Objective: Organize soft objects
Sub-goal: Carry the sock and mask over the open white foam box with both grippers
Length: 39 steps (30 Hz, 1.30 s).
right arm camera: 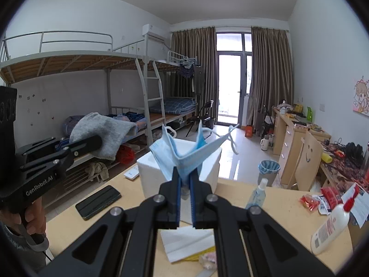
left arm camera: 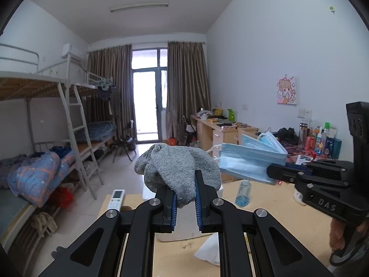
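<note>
L gripper pinches a grey sock, held up above the desk; sock bunches over the jaw tips. R gripper pressed tight on a stack of blue masks, also off the desk, ear loops fanning up. Below: tissue, phone, sanitizer btl, lotion. Behind masks, white foam box. Far: bunk beds, curtains.

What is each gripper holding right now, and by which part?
Left gripper: grey knitted sock, pinched at one end. Right gripper: bunch of light blue face masks, pinched at their lower folded edge.
</note>
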Available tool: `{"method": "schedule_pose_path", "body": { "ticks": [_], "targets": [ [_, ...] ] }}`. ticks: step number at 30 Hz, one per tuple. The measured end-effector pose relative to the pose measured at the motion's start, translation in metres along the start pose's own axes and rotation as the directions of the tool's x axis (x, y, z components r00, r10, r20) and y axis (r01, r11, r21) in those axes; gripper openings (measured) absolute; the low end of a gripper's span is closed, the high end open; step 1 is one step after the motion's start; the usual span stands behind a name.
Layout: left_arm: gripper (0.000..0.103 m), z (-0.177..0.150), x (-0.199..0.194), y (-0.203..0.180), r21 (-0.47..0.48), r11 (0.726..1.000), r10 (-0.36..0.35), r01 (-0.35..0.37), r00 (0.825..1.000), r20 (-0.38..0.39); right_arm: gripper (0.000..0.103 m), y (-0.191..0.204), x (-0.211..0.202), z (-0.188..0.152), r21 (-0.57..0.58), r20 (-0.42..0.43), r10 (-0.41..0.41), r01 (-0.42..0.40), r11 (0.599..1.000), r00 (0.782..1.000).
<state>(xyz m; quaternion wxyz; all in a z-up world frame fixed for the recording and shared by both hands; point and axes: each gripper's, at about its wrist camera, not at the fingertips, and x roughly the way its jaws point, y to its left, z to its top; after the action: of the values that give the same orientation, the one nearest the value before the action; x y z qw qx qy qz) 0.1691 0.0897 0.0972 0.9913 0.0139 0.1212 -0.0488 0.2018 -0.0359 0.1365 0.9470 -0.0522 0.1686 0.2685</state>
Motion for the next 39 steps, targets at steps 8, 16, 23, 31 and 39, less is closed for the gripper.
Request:
{"method": "schedule_pose_path", "body": {
  "ticks": [8, 16, 23, 31, 39],
  "targets": [
    [0.014, 0.010, 0.024, 0.005, 0.011, 1.000, 0.016, -0.016, 1.000, -0.001, 0.009, 0.001, 0.024, 0.012, -0.025, -0.008, -0.005, 0.005, 1.000, 1.000],
    [0.014, 0.015, 0.050, 0.012, 0.004, 0.999, 0.036, -0.035, 0.999, -0.018, 0.009, -0.009, 0.050, 0.019, -0.022, -0.020, 0.002, -0.003, 1.000, 1.000],
    [0.014, 0.016, 0.076, 0.018, 0.011, 0.999, 0.046, -0.046, 0.998, -0.035, 0.009, -0.012, 0.074, 0.025, -0.002, -0.042, 0.004, -0.004, 1.000, 0.999],
    [0.014, 0.016, 0.100, 0.024, 0.011, 0.998, 0.064, -0.064, 0.996, -0.068, 0.009, -0.014, 0.097, 0.023, 0.010, -0.079, 0.001, 0.000, 1.000, 0.997],
    [0.014, 0.015, 0.124, 0.019, -0.011, 0.999, 0.032, -0.034, 0.992, -0.120, 0.009, -0.016, 0.099, 0.025, 0.013, -0.090, -0.030, 0.031, 0.999, 0.995]
  ]
}}
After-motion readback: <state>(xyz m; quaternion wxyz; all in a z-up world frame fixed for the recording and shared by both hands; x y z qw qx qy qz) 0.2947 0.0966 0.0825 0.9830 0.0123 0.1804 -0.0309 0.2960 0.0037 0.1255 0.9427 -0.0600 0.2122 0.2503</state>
